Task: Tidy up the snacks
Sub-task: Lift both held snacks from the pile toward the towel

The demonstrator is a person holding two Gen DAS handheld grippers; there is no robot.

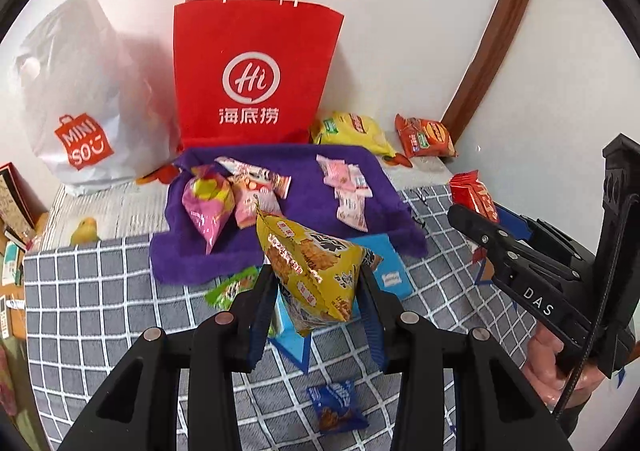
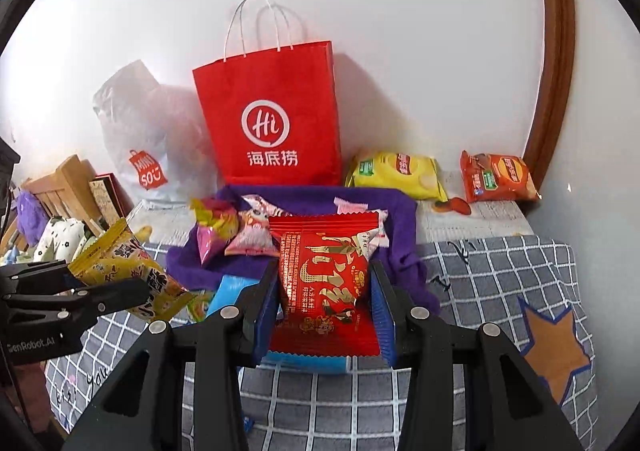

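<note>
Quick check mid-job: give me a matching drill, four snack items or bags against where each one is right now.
Things:
1. yellow foil snack packet
2. red foil snack packet
3. pink sweet wrappers
4. red paper carrier bag

Places:
A. standing against the white wall
B. lying on the purple towel
C. gripped in the left tongs
D. gripped in the right tongs

Pairs: 1-C, 2-D, 3-B, 4-A
</note>
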